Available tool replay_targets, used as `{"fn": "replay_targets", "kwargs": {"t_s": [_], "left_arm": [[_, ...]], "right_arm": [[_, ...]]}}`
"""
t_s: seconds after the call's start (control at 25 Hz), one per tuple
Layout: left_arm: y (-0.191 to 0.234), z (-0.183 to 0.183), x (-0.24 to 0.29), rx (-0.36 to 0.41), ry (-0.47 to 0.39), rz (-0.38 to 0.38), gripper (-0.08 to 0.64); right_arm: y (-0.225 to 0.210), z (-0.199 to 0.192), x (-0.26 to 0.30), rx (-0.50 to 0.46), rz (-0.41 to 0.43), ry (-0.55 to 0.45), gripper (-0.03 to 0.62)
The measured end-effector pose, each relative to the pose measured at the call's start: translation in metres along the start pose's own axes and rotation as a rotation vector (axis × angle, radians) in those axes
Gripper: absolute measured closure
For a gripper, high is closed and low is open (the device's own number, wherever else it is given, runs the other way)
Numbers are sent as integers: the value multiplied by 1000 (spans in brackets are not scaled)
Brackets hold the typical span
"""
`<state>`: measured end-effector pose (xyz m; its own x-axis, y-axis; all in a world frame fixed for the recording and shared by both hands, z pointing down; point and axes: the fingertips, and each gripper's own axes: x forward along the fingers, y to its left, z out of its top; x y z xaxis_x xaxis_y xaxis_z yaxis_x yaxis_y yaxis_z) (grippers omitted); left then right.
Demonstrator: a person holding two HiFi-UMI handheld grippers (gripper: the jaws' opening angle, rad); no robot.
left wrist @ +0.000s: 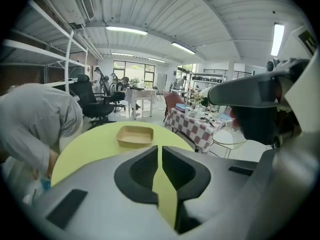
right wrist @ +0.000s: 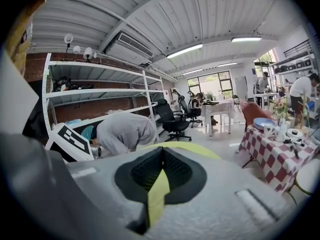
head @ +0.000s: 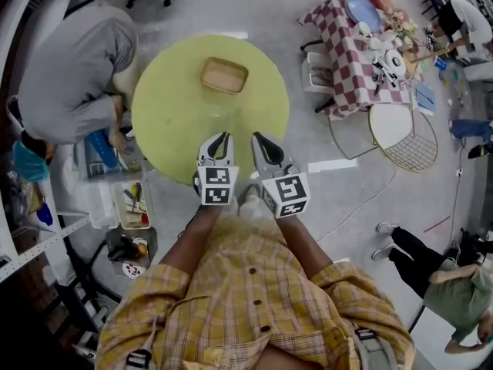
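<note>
Yellow round table point(head: 169, 122). Near edge: left gripper point(head: 223, 138), right gripper point(head: 257, 139), both pressed together, empty. Far side: tray point(head: 224, 75), well apart. Risk: light tray shoved off far edge if met with jaws together.

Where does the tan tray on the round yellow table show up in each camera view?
Head view: the tan tray sits upper middle, on the far half of the round yellow table.
Left gripper view: the tray is left of centre, just above the jaws.
Right gripper view: not in it.
Shared landmark: that table, in all three.
</note>
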<state>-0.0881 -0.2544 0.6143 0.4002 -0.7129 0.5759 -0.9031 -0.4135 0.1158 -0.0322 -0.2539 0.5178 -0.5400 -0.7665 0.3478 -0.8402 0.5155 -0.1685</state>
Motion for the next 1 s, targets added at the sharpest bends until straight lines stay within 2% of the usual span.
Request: {"fn": "replay_targets", "kwargs": {"t_s": [0.2,0.48,1.0], "left_arm": [[0,-10,17,-8,37,-10,526],[0,-38,40,-42,117,-16,518],[4,-81,74,-58,215,-9,514]], "right_arm": [[-6,-5,4,11,-7,13,595],[-6,-13,8,19,-5,35,595],[-12,-28,12,29,-13,74,595]]}}
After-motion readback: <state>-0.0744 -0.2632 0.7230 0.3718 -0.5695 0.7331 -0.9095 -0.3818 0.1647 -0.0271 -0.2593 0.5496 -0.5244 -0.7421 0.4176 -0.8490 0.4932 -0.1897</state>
